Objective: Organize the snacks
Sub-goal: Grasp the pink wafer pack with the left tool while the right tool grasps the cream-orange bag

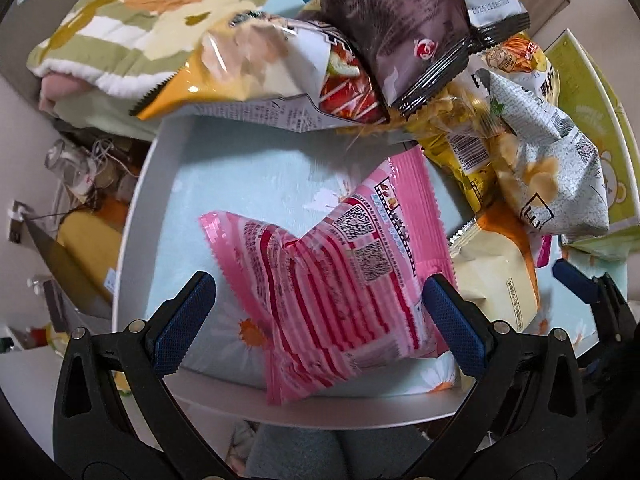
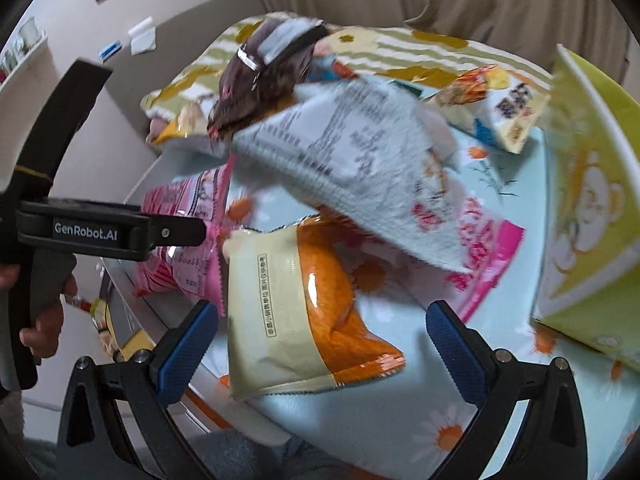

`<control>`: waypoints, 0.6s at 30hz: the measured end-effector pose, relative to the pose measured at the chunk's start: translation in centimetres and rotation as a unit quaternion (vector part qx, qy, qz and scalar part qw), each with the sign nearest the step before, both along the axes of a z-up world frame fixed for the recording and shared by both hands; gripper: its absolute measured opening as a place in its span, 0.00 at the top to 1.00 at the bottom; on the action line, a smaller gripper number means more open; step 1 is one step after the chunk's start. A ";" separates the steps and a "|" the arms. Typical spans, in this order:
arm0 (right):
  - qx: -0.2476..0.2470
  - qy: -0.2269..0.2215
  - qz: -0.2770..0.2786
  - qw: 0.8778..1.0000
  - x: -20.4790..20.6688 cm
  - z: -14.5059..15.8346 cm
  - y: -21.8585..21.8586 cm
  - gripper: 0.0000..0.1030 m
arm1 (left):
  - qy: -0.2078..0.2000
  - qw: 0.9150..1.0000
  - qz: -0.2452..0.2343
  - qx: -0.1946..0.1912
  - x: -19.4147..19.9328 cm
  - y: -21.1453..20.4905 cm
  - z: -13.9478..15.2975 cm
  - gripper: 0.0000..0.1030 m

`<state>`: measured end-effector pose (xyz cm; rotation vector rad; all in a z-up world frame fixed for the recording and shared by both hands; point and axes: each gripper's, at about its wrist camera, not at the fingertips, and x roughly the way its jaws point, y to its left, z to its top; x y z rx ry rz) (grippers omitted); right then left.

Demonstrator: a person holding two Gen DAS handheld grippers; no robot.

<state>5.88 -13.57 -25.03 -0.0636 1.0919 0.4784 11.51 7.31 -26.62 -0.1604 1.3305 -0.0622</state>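
A pink striped snack bag [image 1: 340, 292] lies inside a white tray [image 1: 132, 216], between the wide-open fingers of my left gripper [image 1: 320, 320]; no contact shows. A pile of bags sits behind it: a brown one [image 1: 400, 28], a yellow-orange one [image 1: 240, 68], a grey-white one [image 1: 552, 176]. My right gripper [image 2: 324, 348] is open over a cream-and-orange bag [image 2: 296, 312] on the flowered cloth. The grey-white bag [image 2: 352, 160] and brown bag [image 2: 264, 80] show blurred above it. The left gripper [image 2: 188, 232] shows at the left edge, over the pink striped bag [image 2: 188, 236].
A yellow-green carton with a bear print [image 2: 588, 208] stands at the right, also in the left wrist view [image 1: 600, 140]. A folded flowered blanket [image 1: 132, 28] lies behind the tray. Another magenta bag [image 2: 480, 252] lies on the cloth. Clutter and cables sit on the floor at left [image 1: 80, 168].
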 end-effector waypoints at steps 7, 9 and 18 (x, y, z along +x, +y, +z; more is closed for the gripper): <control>-0.022 0.007 0.038 0.999 1.7 -1.7 1.3 0.00 | 0.011 1.000 -0.003 -0.027 0.7 -0.1 -1.5 0.02; -0.026 0.010 0.044 0.999 2.0 -1.9 1.5 0.00 | 0.016 0.999 -0.004 -0.048 1.0 0.1 -2.2 0.16; -0.026 0.033 0.070 0.997 3.1 -3.1 3.5 0.29 | 0.005 0.999 -0.011 -0.049 0.7 1.2 -2.2 0.35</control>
